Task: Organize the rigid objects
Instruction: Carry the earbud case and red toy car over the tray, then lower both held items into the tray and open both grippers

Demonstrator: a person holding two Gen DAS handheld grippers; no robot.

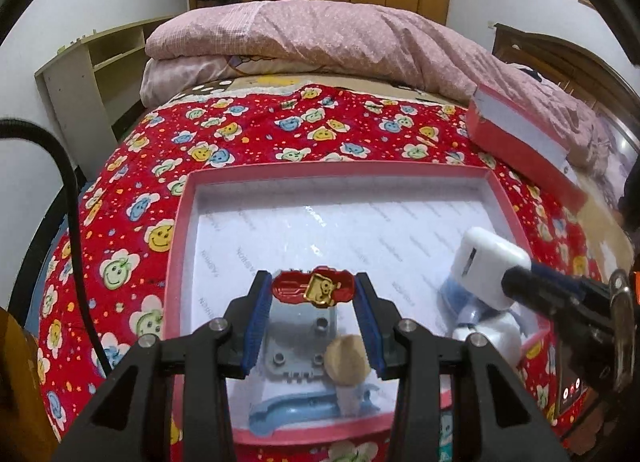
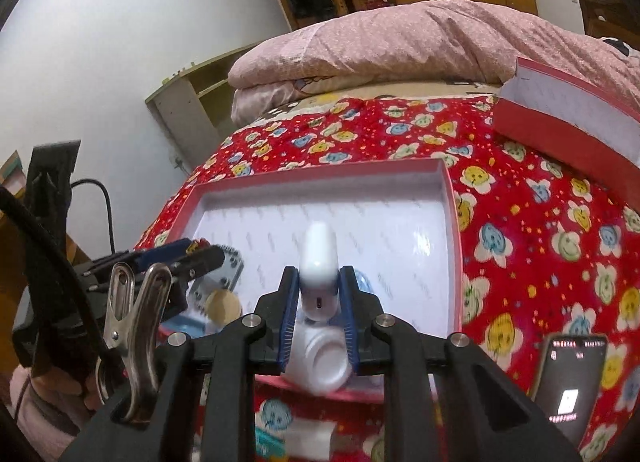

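Observation:
A shallow pink box (image 1: 182, 222) with a white lining lies open on the red flowered bedspread; it also shows in the right wrist view (image 2: 450, 198). My left gripper (image 1: 313, 289) is shut on a small red and gold ornament (image 1: 313, 287) held over the box's near part. Below it lie a grey plate (image 1: 298, 346), a round tan disc (image 1: 347, 360) and a blue piece (image 1: 296, 408). My right gripper (image 2: 319, 294) is shut on a white charger-like case (image 2: 319, 262), above a white bottle (image 2: 320, 362) at the box's near edge. The case also shows in the left wrist view (image 1: 492, 262).
The red box lid (image 1: 524, 150) leans at the right against a folded pink quilt (image 1: 320, 38). A lit phone (image 2: 570, 382) lies on the bedspread right of the box. A metal clip (image 2: 132, 326) and a black cable (image 1: 72, 222) hang by the grippers. A shelf (image 1: 88, 74) stands left.

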